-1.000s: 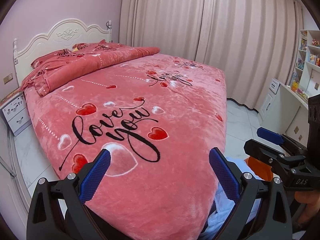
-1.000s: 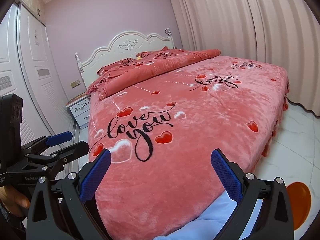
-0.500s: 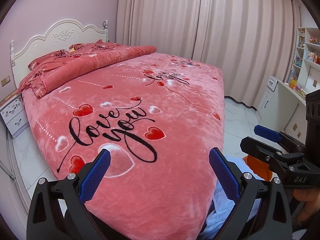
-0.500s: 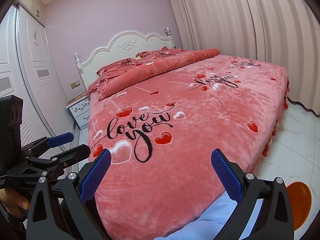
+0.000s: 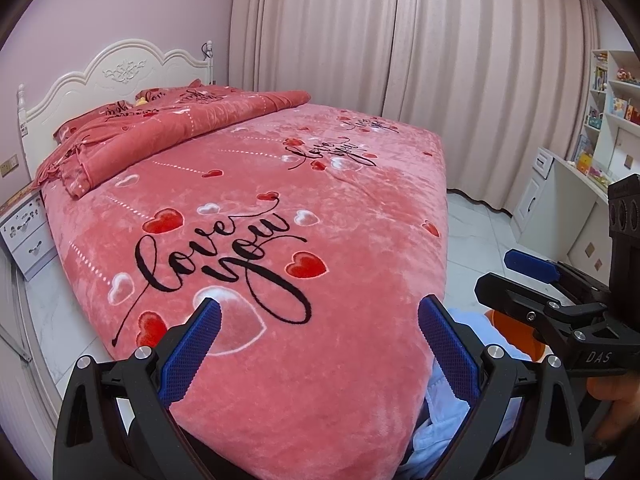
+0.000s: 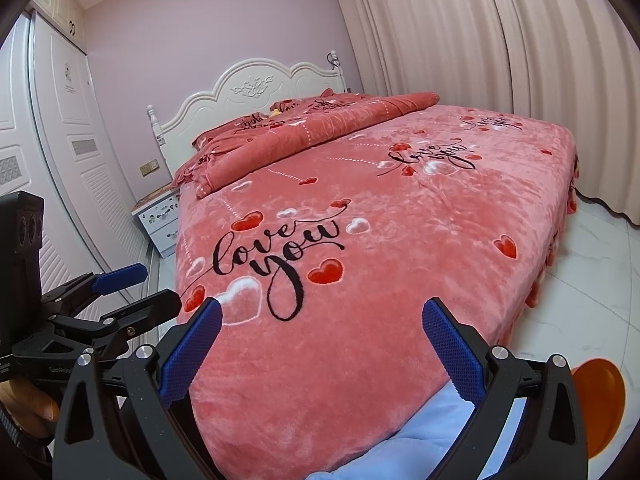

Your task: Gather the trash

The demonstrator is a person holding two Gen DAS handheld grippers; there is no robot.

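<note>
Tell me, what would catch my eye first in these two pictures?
The big bed fills the middle of both views, under a pink blanket with red hearts and "love you" in black script. A white carved headboard stands at its far end, with a folded quilt lying in front of it. At the bottom, the left gripper and right gripper hang open and empty over the bed's near end.

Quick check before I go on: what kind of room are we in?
A bedroom, likely in a home: a large bed with a white headboard, a nightstand beside it, and floor-length curtains.
</note>
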